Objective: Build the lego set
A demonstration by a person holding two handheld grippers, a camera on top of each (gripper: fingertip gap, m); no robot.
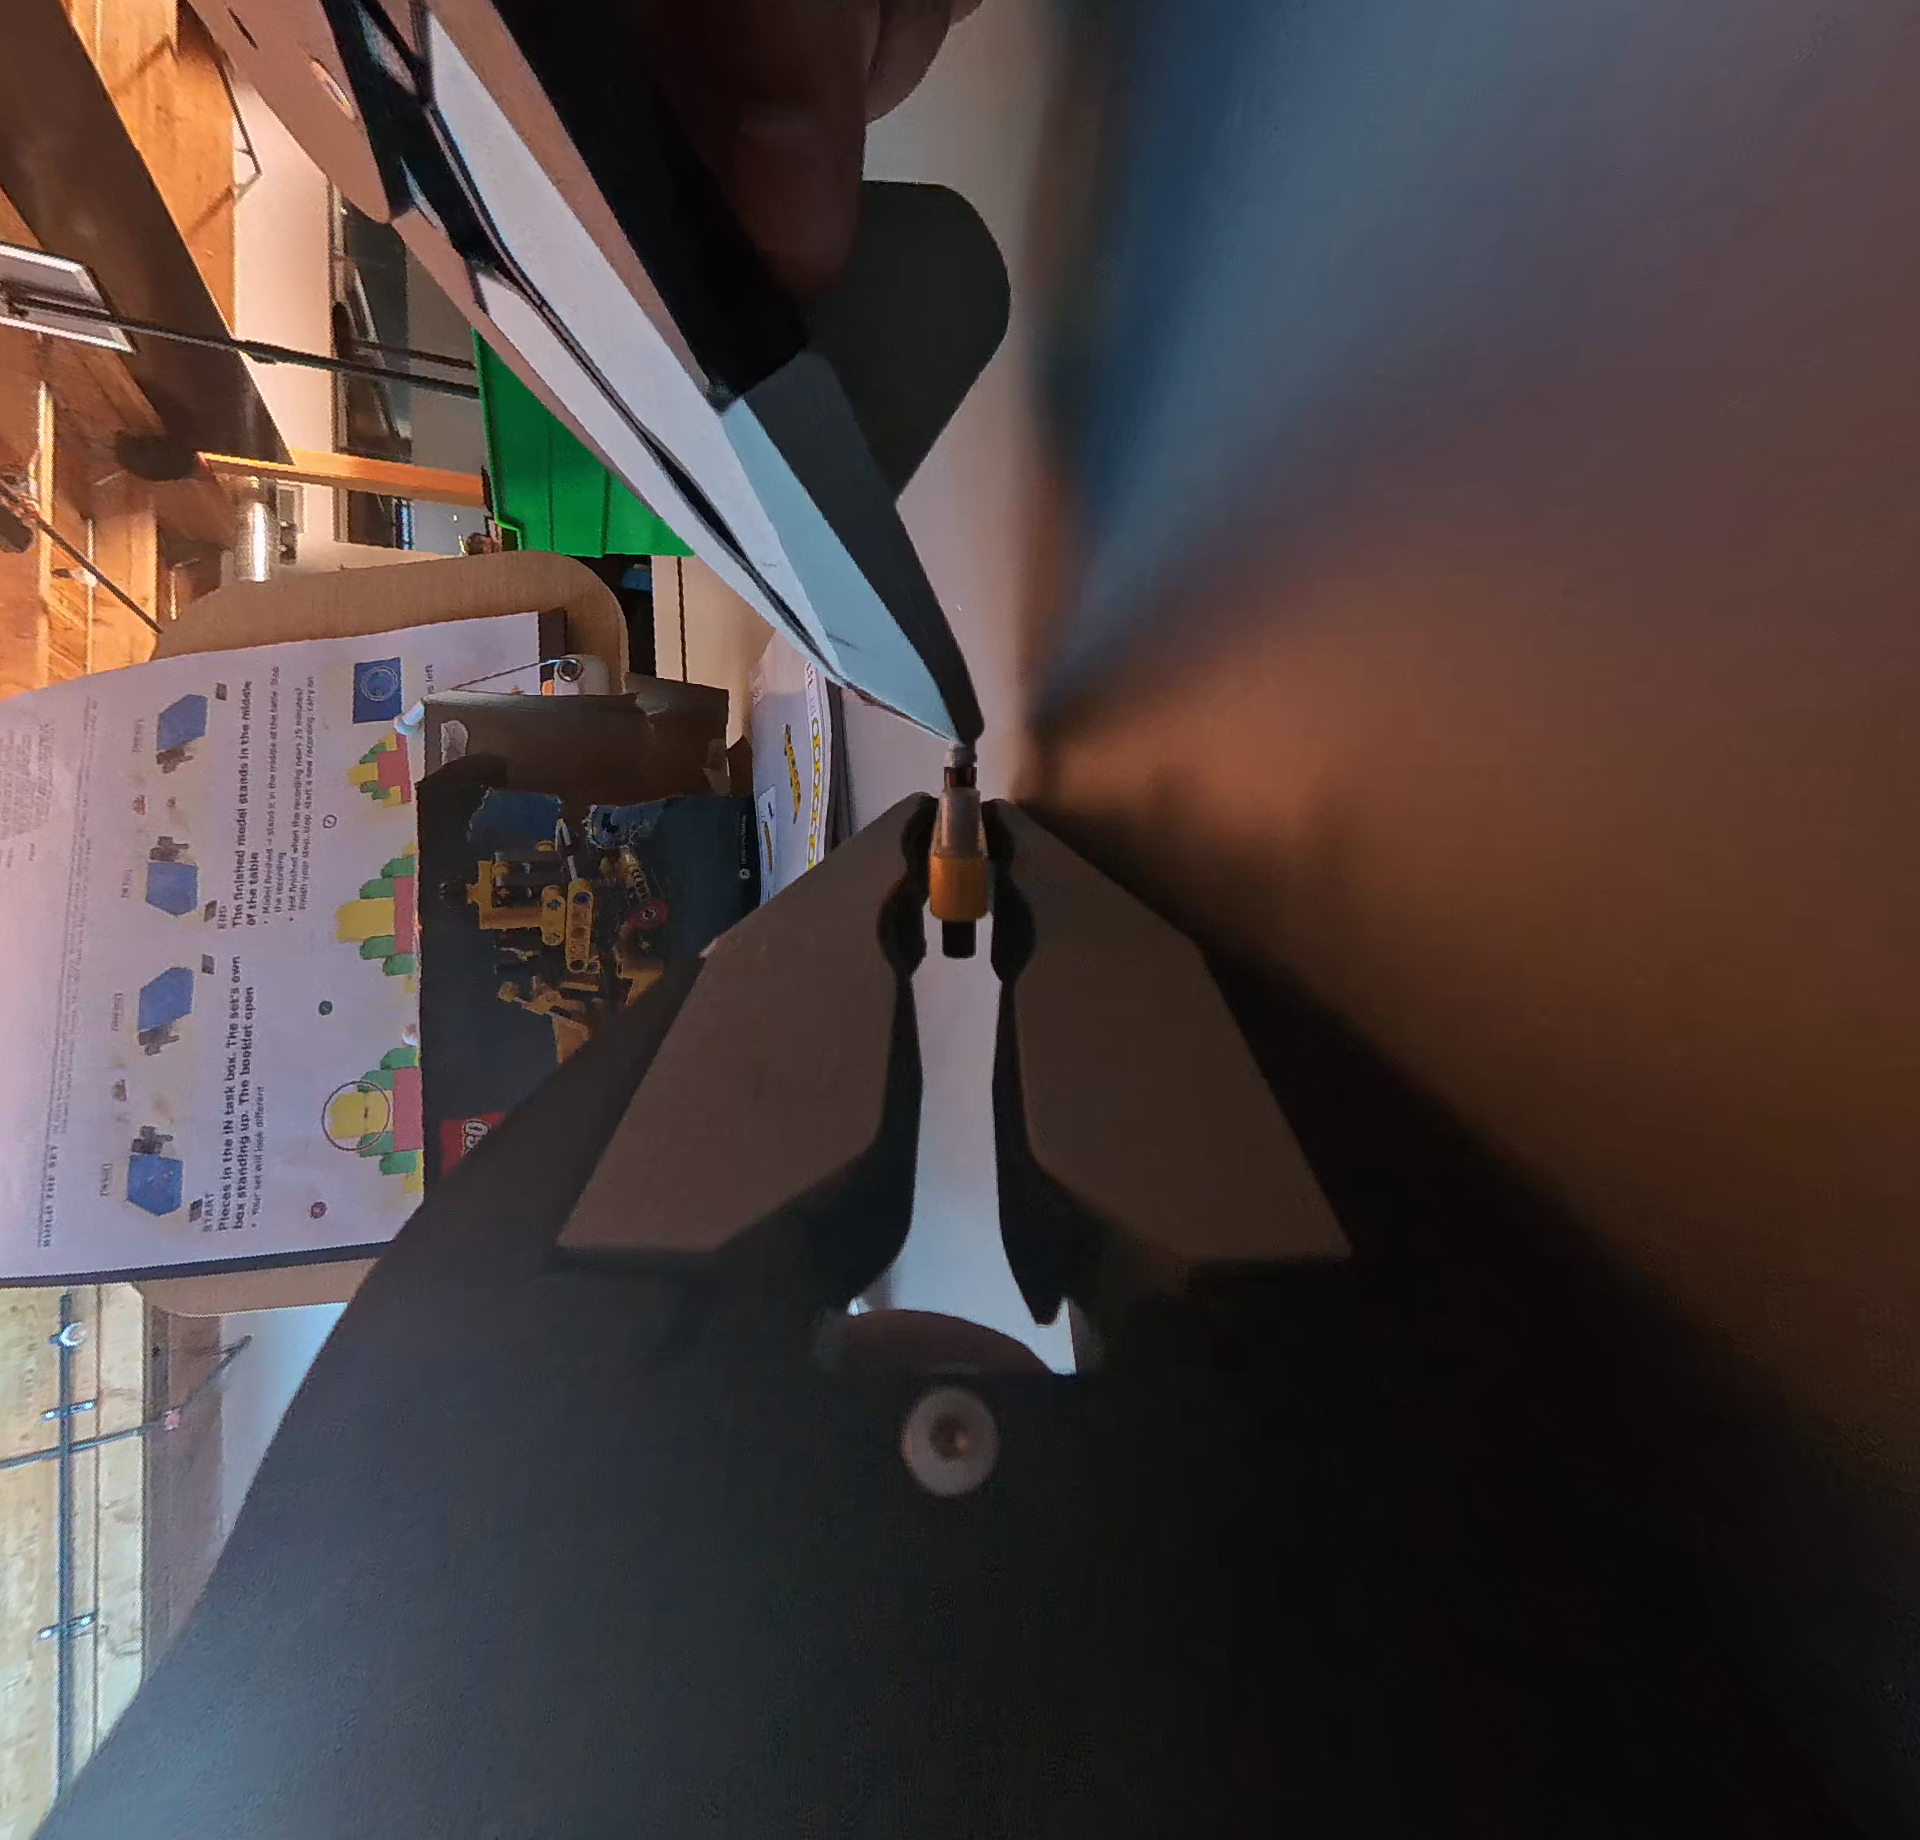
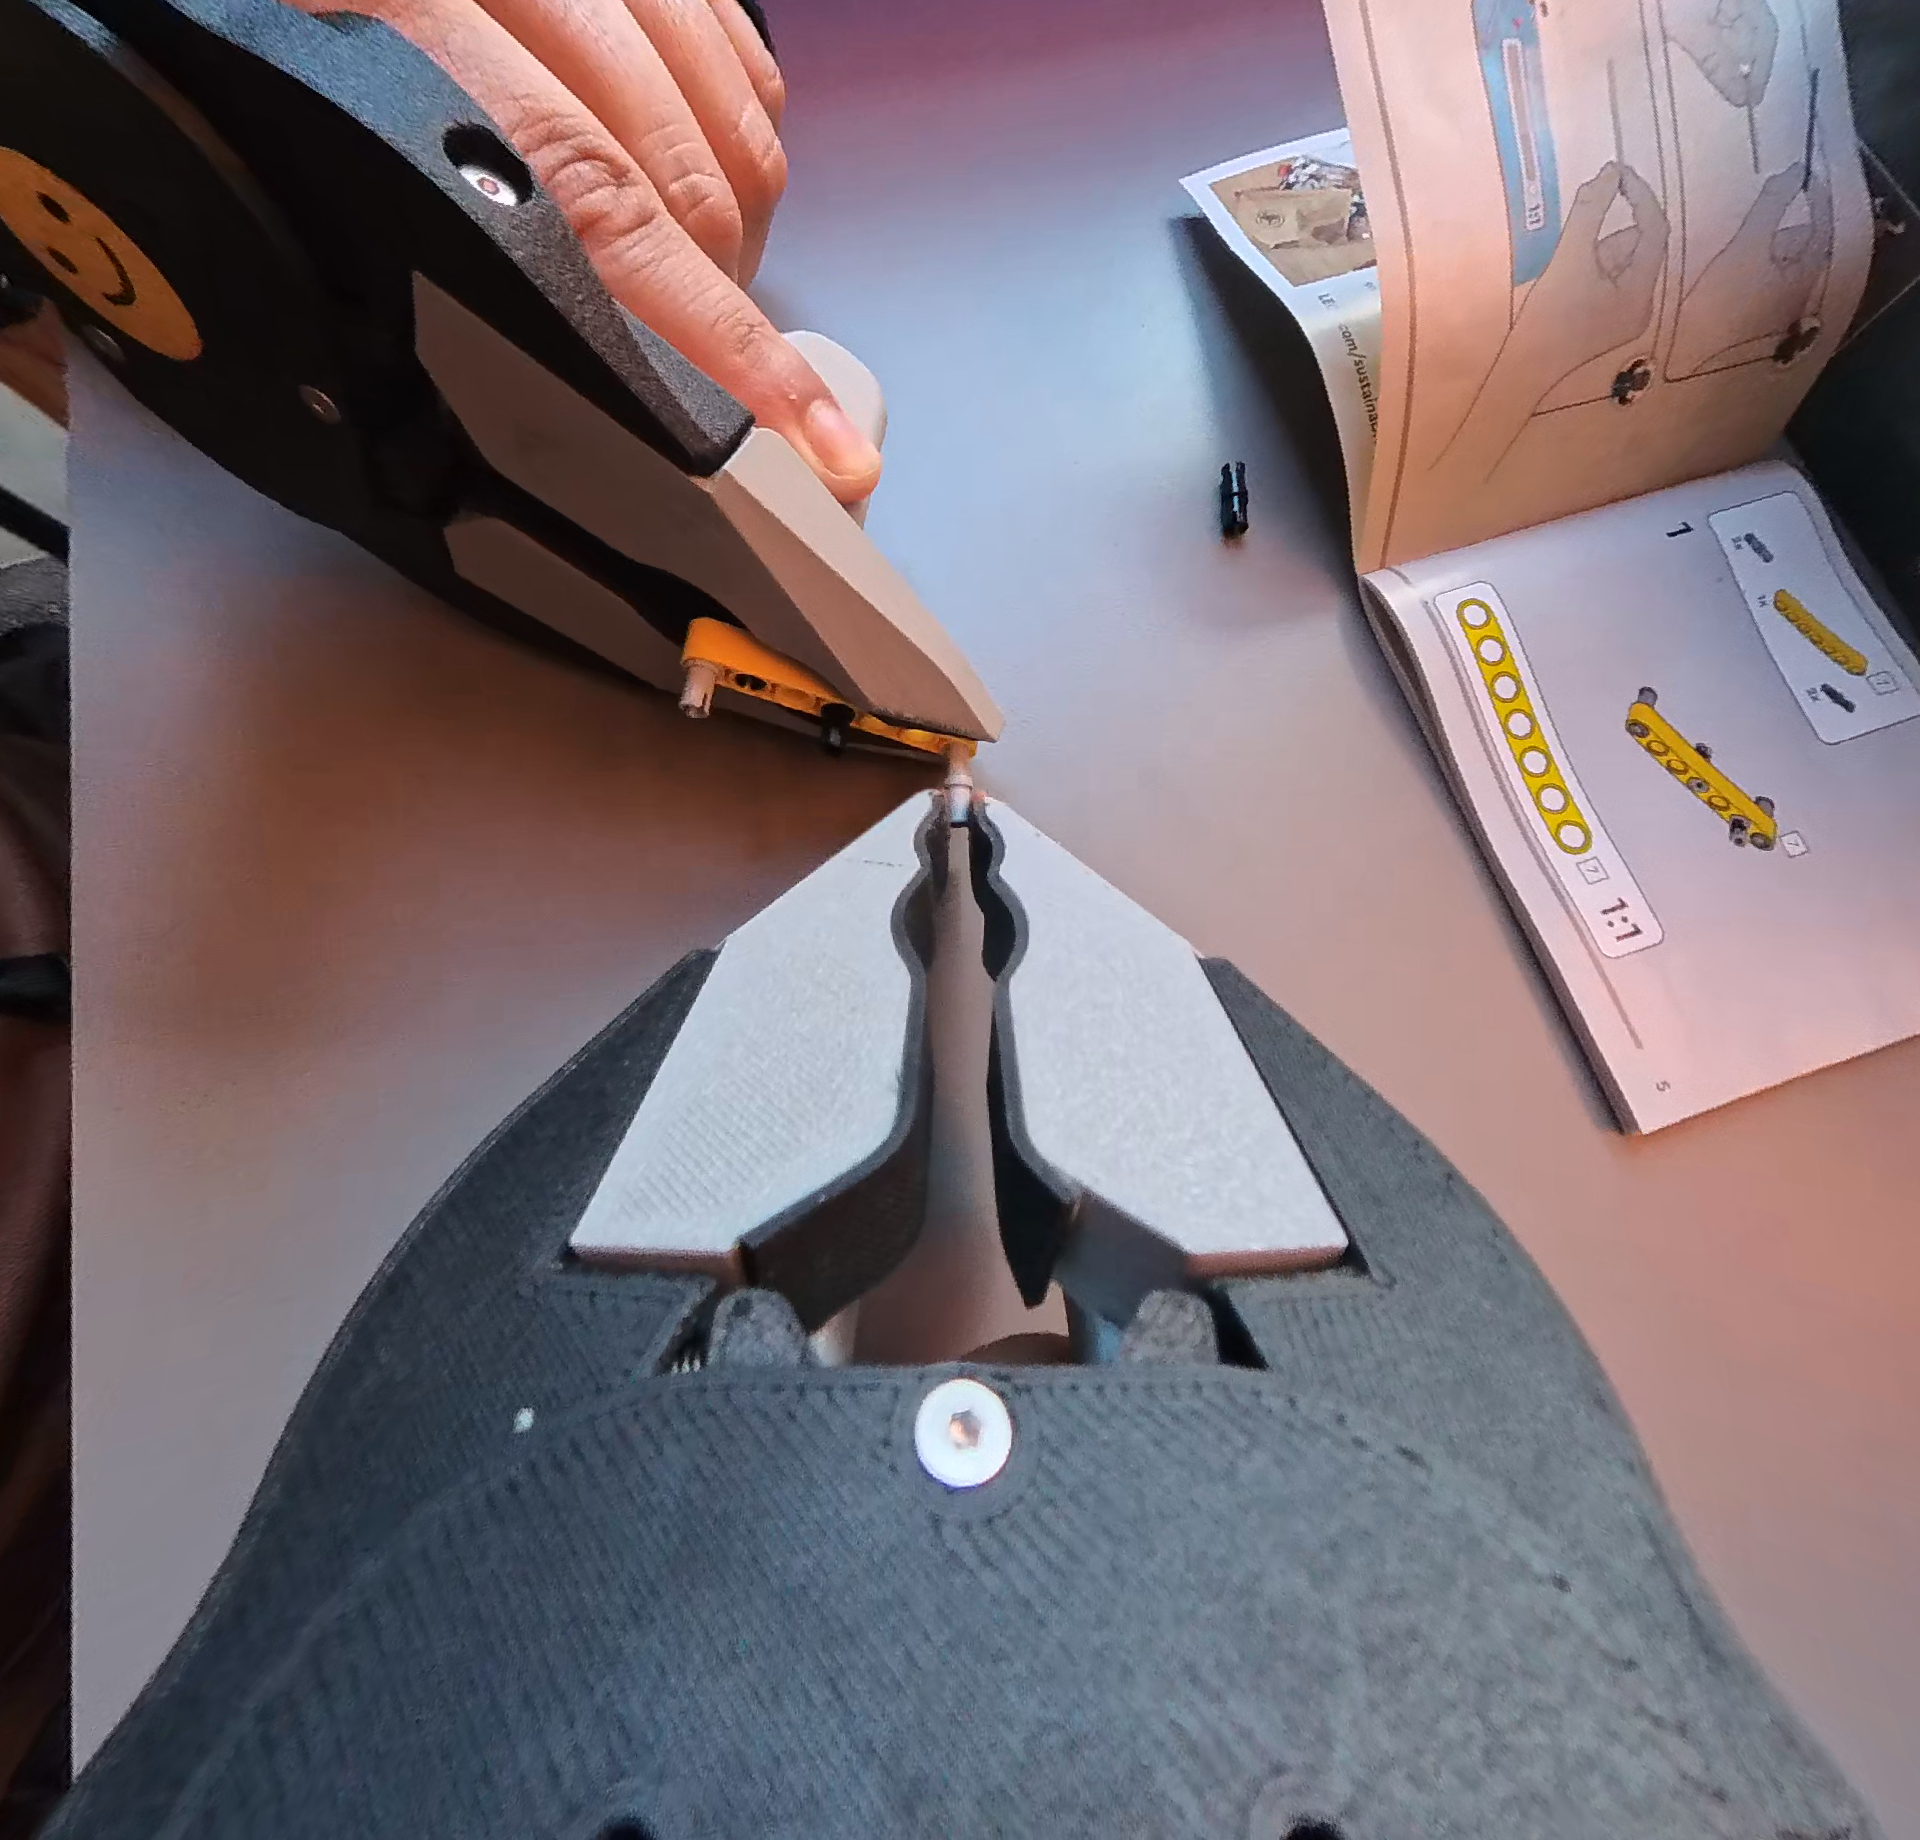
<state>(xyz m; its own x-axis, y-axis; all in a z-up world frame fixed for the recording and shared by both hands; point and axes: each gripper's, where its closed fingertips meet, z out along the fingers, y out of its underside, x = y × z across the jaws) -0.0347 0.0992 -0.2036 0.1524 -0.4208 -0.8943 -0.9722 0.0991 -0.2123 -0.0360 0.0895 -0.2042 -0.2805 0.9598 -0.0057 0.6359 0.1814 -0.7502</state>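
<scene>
Left tongs (image 2: 977, 741) clenched the yellow beam (image 2: 774, 684) lengthwise; right tongs (image 2: 956, 811) gripped a grey pin (image 2: 957, 780) — pointed straight at the beam's end hole.

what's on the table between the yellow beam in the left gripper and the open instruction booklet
Just a loose black pin on otherwise bare table, seen in the right wrist view.

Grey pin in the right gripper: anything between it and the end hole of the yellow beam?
Nothing visible. The right gripper holds the grey pin with its tip at the end of the yellow beam, which the left gripper clamps. The spare black pin lies well aside.
</scene>
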